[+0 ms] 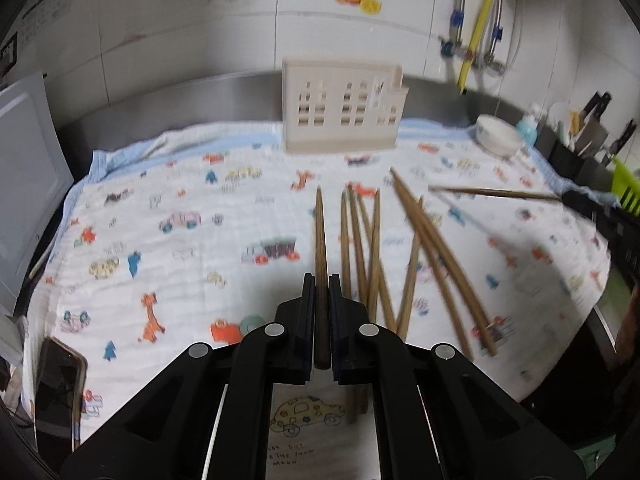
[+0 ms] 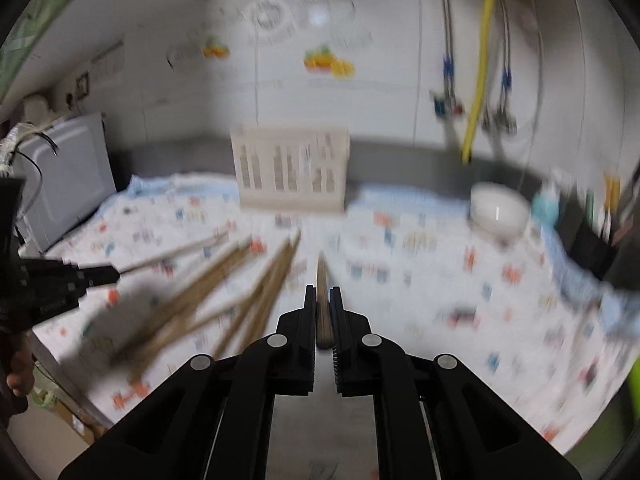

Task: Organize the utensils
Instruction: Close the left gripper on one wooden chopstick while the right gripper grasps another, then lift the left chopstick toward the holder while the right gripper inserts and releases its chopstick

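Observation:
My left gripper (image 1: 320,284) is shut on a brown wooden chopstick (image 1: 319,236) that points forward above the patterned cloth (image 1: 180,248). Several loose chopsticks (image 1: 400,256) lie on the cloth to its right. My right gripper (image 2: 322,294) is shut on another chopstick (image 2: 321,280); in the left wrist view it shows at the far right (image 1: 564,198) holding that chopstick (image 1: 492,193). In the blurred right wrist view the left gripper (image 2: 114,274) is at the left with its chopstick (image 2: 172,254), and the loose chopsticks (image 2: 240,296) lie between. A beige slotted utensil holder stands upright at the back (image 1: 342,106) (image 2: 292,170).
A white bowl (image 1: 498,134) (image 2: 498,210) sits at the back right beside a blue bottle (image 1: 528,126). A black knife rack (image 1: 576,152) stands at the right edge. A phone (image 1: 60,384) lies at the cloth's near left. A white appliance (image 1: 28,176) stands on the left.

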A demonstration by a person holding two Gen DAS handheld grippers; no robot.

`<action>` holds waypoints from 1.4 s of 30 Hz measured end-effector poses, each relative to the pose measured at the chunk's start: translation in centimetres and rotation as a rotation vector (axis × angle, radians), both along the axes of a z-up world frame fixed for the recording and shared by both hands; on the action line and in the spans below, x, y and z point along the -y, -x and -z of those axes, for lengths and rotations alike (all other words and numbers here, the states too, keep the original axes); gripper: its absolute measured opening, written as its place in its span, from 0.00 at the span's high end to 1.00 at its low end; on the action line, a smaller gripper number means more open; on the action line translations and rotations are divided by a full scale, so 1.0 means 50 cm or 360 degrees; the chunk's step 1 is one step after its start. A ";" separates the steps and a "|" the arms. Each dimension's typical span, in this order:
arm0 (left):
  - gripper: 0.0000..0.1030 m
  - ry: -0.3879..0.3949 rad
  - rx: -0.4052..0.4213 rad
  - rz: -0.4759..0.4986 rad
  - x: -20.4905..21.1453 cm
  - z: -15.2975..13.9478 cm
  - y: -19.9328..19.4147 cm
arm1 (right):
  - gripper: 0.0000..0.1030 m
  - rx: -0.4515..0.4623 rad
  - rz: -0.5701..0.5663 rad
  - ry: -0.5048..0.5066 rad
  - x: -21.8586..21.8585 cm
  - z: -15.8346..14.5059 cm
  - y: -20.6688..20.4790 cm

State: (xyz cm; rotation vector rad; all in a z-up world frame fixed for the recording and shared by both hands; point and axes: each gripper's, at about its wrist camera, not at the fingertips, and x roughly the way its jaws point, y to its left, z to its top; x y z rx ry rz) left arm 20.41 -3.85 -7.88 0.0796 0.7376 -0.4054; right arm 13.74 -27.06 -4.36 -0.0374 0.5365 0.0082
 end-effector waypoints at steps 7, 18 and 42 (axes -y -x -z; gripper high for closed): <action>0.95 0.0073 0.0085 0.0015 -0.018 -0.053 -0.022 | 0.94 0.0011 -0.0234 0.0069 -0.001 -0.136 -0.109; 0.95 0.0058 0.0143 0.0019 -0.007 -0.100 -0.087 | 0.94 -0.0069 -0.0282 0.0069 0.019 -0.220 -0.246; 0.95 -0.0079 0.0439 0.0136 0.112 -0.293 -0.205 | 0.94 -0.0229 -0.0109 -0.0046 0.062 -0.212 -0.534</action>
